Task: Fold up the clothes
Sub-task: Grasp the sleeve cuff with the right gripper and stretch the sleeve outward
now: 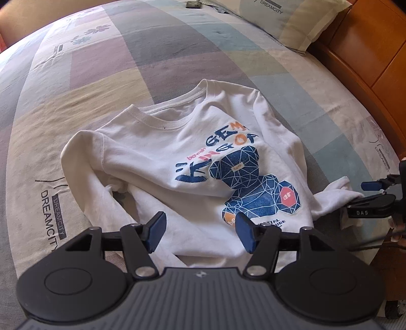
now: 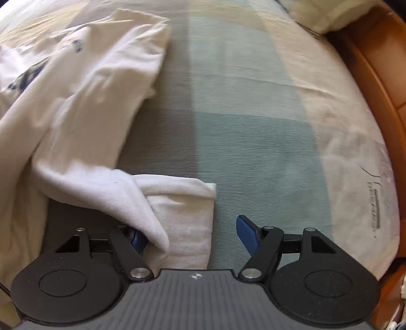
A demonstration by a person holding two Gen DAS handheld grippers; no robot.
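A white long-sleeved sweatshirt with a blue geometric bear print and blue and orange lettering (image 1: 192, 157) lies face up on the patchwork bedspread of pastel blocks printed with "DREAMCITY" (image 1: 106, 63), filling the middle of the left wrist view. Its ribbed neckline points to the upper left of the frame and its hem lies at the bottom centre, just past the fingertips of the left gripper (image 1: 200, 234). That gripper's two blue-padded fingers (image 1: 156, 232) are spread wide above the hem; they hold nothing, and whether they brush the cloth cannot be told.

At the right edge of the same view, the right gripper (image 1: 373, 195) sits at the end of the sweatshirt's sleeve (image 1: 337, 193), which stretches out from the body toward it.

In the right wrist view the sleeve cuff (image 2: 182, 218) lies folded at the lower centre of the frame, between the fingers of the right gripper (image 2: 192, 236). The fingers stand well apart. Cloth drapes over the left pad and hides most of it, while the right pad (image 2: 247, 234) is clear of the cloth, with bare bedspread between them. The rest of the sweatshirt runs up the left side of this frame, blurred.

A pale pillow (image 1: 291, 22) lies in the upper right of the left wrist view, beside the orange wooden bed frame (image 1: 365, 61).
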